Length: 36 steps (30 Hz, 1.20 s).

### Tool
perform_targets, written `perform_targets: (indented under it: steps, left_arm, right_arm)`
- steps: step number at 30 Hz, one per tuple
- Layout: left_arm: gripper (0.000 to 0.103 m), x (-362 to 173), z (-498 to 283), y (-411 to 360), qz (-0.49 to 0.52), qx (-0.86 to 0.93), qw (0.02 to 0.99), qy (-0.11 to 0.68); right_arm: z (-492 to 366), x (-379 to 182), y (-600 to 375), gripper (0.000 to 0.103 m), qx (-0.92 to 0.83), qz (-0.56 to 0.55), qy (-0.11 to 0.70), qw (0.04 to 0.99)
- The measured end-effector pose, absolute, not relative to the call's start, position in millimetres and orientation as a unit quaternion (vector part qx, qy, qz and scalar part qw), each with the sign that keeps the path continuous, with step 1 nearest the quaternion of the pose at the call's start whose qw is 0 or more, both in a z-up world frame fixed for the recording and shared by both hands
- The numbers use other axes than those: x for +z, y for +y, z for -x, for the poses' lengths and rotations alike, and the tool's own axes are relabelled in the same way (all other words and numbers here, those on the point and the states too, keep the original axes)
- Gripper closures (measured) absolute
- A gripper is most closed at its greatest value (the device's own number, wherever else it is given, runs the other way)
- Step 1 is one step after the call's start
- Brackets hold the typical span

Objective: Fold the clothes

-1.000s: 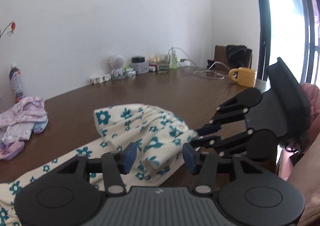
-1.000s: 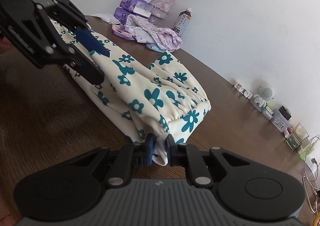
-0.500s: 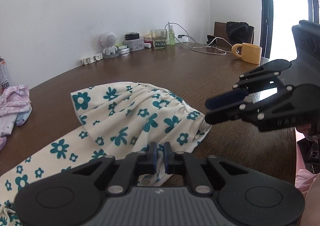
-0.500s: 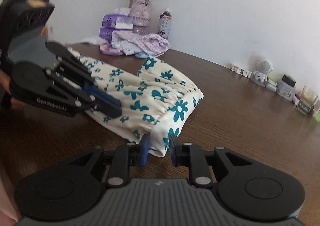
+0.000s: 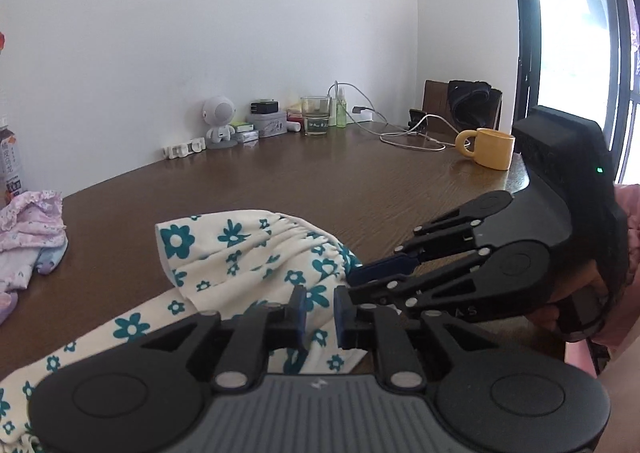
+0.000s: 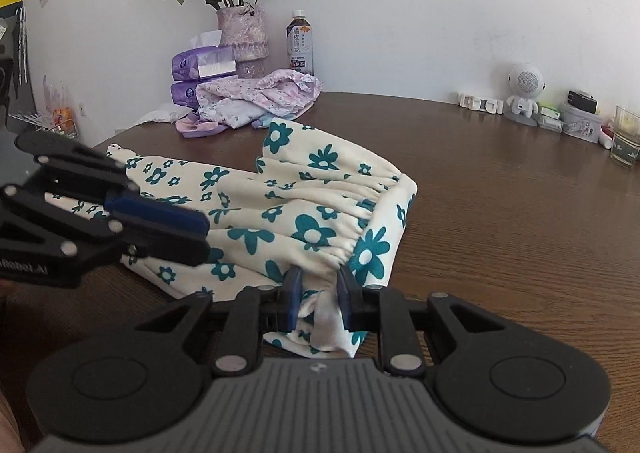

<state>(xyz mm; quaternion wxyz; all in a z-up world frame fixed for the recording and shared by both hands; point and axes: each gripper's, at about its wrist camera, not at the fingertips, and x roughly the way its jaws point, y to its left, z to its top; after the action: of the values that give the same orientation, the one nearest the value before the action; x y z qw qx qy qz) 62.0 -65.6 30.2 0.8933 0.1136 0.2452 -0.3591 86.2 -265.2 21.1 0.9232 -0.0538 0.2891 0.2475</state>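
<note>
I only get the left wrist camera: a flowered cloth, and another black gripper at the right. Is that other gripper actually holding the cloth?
Observer: Yes. The right wrist view shows the right gripper pinching the near corner of the flowered garment, with fabric bunched between its pads.
Operator: And the pink stuff at my left edge?
Observer: That's a pile of pink clothes, next to two purple tissue packs outside your picture.
Operator: Anything else back there?
Observer: A vase of pink roses stands right behind those packs.
</note>
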Motion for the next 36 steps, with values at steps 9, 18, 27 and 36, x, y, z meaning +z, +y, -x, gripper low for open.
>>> perform_targets:
  steps: [9,18,27,36]
  left_arm:
    - [0.087,5.2,-85.5,-72.6,-0.113,-0.341,0.888,0.288]
    - [0.085,8.6,-77.8,-53.9,-0.105,-0.335,0.889,0.293]
    - [0.076,44.5,-86.5,-60.0,-0.129,-0.332,0.903,0.238]
    - [0.092,15.2,-115.3,-95.2,-0.205,-0.354,0.872,0.269]
  right_arm:
    - [-86.0,37.6,-274.7,0.083,0.239,0.016,0.266,0.934]
    - [-115.4,31.9,-264.2,0.083,0.215,0.036,0.281,0.935]
    - [-108.8,27.9,-256.3,0.081,0.213,0.069,0.271,0.936]
    - [-104.7,31.3,-258.0,0.070,0.227,0.071,0.264,0.935]
